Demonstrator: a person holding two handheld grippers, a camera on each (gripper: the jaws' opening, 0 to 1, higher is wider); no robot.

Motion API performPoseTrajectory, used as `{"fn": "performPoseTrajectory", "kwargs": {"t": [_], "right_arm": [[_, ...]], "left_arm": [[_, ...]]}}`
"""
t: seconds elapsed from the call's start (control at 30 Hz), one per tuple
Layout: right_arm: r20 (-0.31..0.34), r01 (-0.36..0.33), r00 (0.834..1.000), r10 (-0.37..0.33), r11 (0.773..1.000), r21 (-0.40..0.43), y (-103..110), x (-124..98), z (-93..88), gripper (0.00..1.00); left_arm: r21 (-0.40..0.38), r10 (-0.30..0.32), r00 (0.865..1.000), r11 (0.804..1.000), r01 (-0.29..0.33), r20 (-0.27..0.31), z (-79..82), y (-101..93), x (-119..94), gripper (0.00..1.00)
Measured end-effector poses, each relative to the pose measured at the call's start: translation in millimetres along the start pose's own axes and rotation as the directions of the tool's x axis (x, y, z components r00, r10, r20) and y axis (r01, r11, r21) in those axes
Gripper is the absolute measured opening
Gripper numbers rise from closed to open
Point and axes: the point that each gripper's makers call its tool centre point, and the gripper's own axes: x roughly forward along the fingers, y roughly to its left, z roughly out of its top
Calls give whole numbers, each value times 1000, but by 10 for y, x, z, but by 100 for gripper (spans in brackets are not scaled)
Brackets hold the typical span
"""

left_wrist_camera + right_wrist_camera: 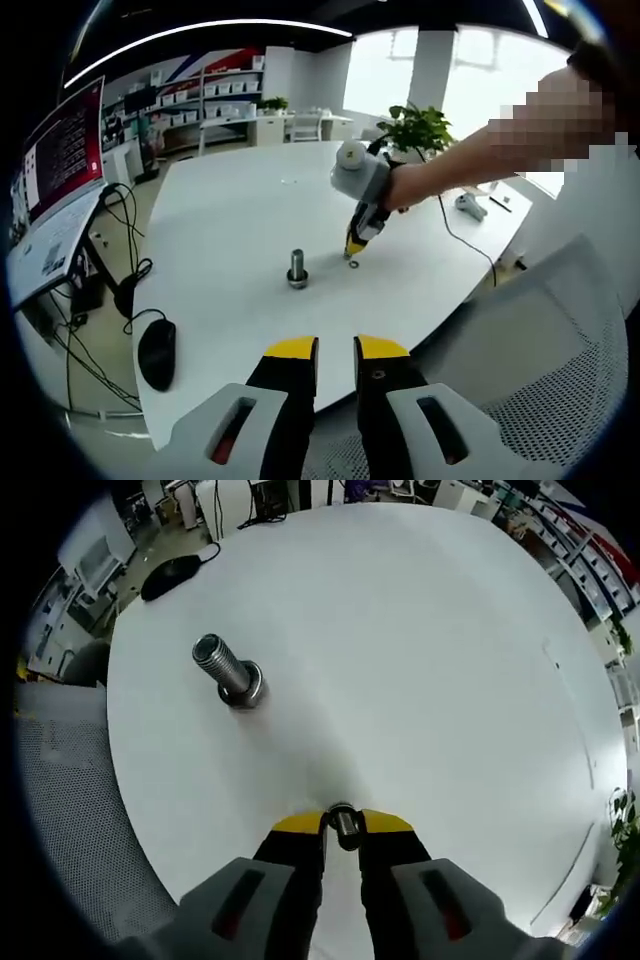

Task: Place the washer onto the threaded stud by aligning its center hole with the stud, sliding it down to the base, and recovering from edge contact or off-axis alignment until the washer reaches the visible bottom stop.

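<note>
left claw (pixel 335 352): yellow tips, black fingers (grey mounts) | right claw (pixel 342 822): same

The stud (pixel 297 268) stands on the table (pixel 230 210), with the mouse (pixel 157 353) near the table's edge.

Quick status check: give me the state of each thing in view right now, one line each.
Washer: pinched between the right gripper's tips, at the table surface, not on the stud.
Threaded stud: upright on the table, bare, apart from the washer.
Right gripper: shut on the washer.
Left gripper: narrow gap between its jaws, holding nothing, back from the stud.
Computer mouse: lying untouched near the table edge.
</note>
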Motion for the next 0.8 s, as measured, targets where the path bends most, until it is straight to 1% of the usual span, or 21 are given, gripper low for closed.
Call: {"fn": "performPoseTrajectory", "kwargs": {"t": [0.07, 0.2, 0.33, 0.4, 0.5, 0.53, 0.6, 0.8], "right_arm": [[-5, -2, 1000, 2, 1000, 1, 11, 32, -31, 15], [3, -9, 1000, 9, 1000, 14, 50, -17, -60, 15], [8, -8, 1000, 8, 1000, 10, -3, -19, -60, 16], [11, -9, 1000, 9, 1000, 14, -36, 22, -88, 17], [29, 8, 1000, -8, 1000, 26, -45, 5, -91, 19], [35, 3, 999, -4, 999, 40, -37, -2, -98, 19], [37, 3, 999, -5, 999, 53, 54, -60, -120, 20], [34, -6, 999, 4, 997, 71, 65, -24, -194, 21]], "left_arm": [[-1, 0, 1000, 1000, 0, 0, -2, 5, 3, 12], [-1, 1, 1000, 1000, -1, 0, -7, 11, 5, 12], [-3, 3, 1000, 1000, -3, 2, 5, 8, -2, 12], [-2, 3, 1000, 1000, -3, 1, 4, 6, -1, 12], [-1, 3, 1000, 1000, -3, 0, 10, -3, -7, 12], [-2, 4, 1000, 1000, -4, 2, 7, 5, -2, 12], [-3, 5, 1000, 1000, -5, 4, 16, 0, -10, 12], [-1, 4, 1000, 1000, -4, 1, 6, 5, -6, 12]]}}
